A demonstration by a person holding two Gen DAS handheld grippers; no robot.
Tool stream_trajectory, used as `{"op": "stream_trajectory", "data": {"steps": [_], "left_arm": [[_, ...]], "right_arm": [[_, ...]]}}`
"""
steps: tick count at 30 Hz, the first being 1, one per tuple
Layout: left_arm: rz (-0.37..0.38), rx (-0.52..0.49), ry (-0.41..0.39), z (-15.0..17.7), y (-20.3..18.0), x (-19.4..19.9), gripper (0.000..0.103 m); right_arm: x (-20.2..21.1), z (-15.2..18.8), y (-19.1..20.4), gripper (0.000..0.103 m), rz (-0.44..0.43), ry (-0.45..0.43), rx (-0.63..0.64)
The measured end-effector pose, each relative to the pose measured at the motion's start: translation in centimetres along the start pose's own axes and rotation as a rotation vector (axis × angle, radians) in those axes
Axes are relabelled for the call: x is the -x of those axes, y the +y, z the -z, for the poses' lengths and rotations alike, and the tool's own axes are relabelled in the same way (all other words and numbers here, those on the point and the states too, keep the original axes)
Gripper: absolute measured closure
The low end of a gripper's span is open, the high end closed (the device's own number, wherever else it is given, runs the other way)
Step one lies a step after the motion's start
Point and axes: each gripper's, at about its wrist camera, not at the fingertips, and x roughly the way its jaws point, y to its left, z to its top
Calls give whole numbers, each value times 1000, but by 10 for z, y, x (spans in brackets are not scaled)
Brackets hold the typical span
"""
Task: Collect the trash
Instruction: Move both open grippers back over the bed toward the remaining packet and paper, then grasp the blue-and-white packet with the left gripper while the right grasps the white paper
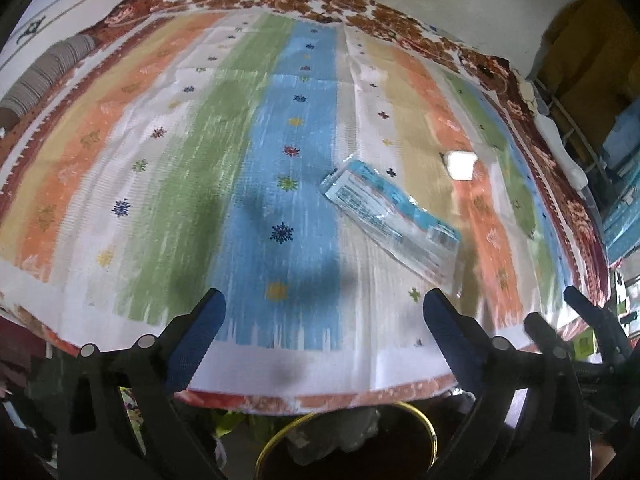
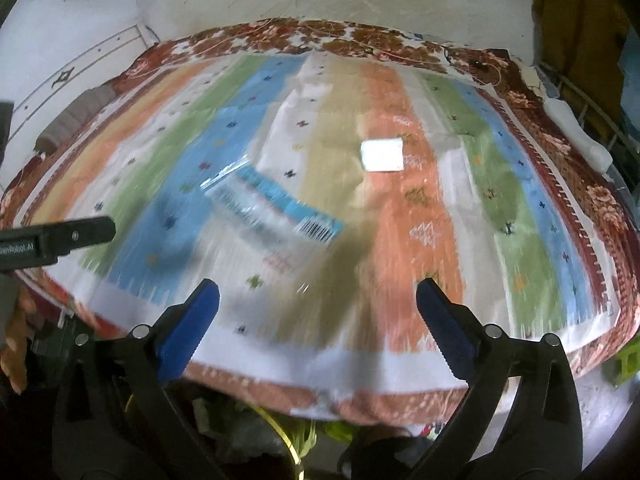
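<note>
A clear plastic wrapper with a blue and white label lies flat on the striped cloth, ahead and right of my left gripper, which is open and empty. The wrapper also shows in the right wrist view, ahead and left of my right gripper, also open and empty. A small white square piece lies beyond the wrapper; in the right wrist view it sits ahead on the orange stripe. A dark bin with a yellow rim holding crumpled trash stands below the table's near edge.
The striped cloth covers a table with a brown floral border. A grey roll lies at the far left. The right gripper's fingers show at the right; the left gripper's side shows at the left. Shelves stand right.
</note>
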Motion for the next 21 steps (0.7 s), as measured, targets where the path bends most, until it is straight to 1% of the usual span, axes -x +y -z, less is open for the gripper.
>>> {"op": "stream_trajectory", "data": {"steps": [2,4,7,10,13,14,19,21], "left_arm": [[-14,-12,-4,-5,2,-9,6],[-50,-38,-23,-11,5,-18,6],[-63,-66,-31,-21,10,-30,6],[-45,-56,-18,-27,16,-41,6],[-3,-40,3,-33,17,-52,6],[0,-42,6,-33,16,-55,6],[20,-77,17,-41,7,-72,7],[33,-77,13,-45,6,-77,11]], "right_arm": [[-10,-6,-6,9,4,-6,3],[-20,-13,-11,9,9,-16,7],[-34,-25,-22,9,14,-33,1],[-49,-37,-35,9,26,-38,-23],[-68,-48,-52,9,-20,8,-95],[-73,-51,-56,9,-17,12,-109],[-99,-63,-67,9,0,26,-111],[-108,-68,-71,9,-10,26,-122]]}}
